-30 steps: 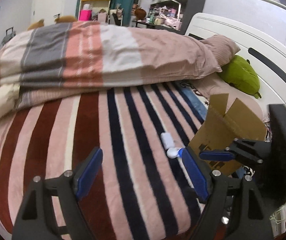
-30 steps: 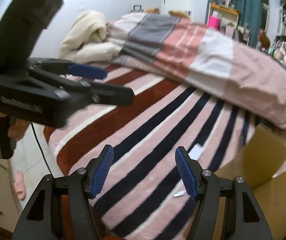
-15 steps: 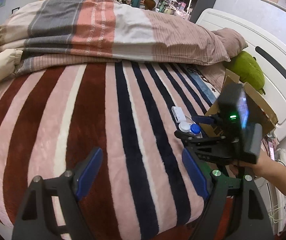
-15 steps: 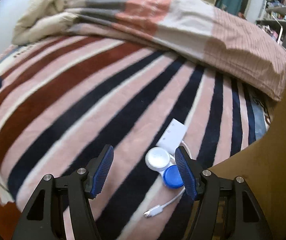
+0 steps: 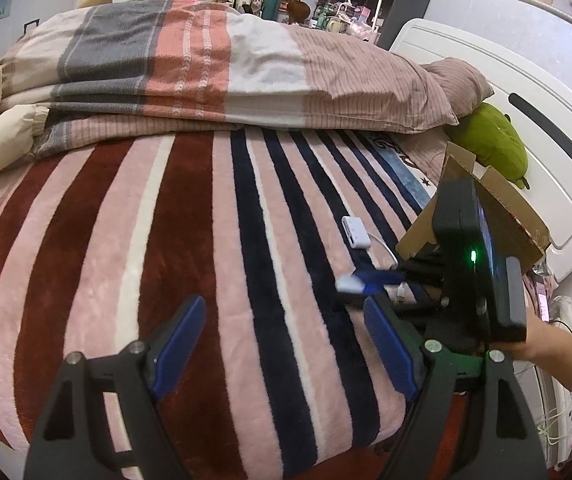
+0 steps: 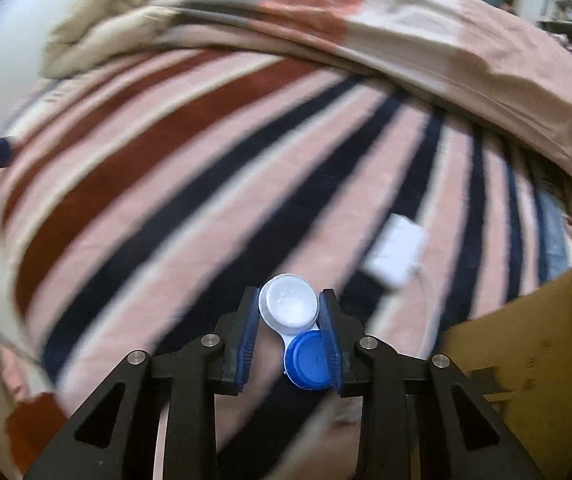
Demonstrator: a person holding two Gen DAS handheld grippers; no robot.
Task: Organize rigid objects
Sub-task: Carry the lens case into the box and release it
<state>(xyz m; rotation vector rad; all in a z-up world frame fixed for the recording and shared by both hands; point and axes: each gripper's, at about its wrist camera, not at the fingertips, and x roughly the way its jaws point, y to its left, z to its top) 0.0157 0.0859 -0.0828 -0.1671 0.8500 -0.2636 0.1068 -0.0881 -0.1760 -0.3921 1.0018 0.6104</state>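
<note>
- Two blue-padded fingers of the left gripper (image 5: 284,346) stood wide apart in the left wrist view, nothing between them, above the striped blanket (image 5: 190,240) near the bed's front edge.
- Same view: the right gripper (image 5: 370,286) reached in from the bed's right edge, pinching a contact lens case (image 5: 349,283) just above the blanket. A white adapter (image 5: 354,231) with its cable lay beyond it, beside the cardboard box (image 5: 498,216) at the right edge. A green plush (image 5: 490,144) sat by the headboard (image 5: 526,120), and a folded duvet (image 5: 214,64) covered the bed's far side.
- In the right wrist view, the right gripper (image 6: 290,332) was closed narrowly on the contact lens case (image 6: 298,328), white cap forward, blue cap nearer the camera. The blurred white adapter (image 6: 396,256) lay on the blanket ahead, and the cardboard box (image 6: 534,340) wall stood at right.
</note>
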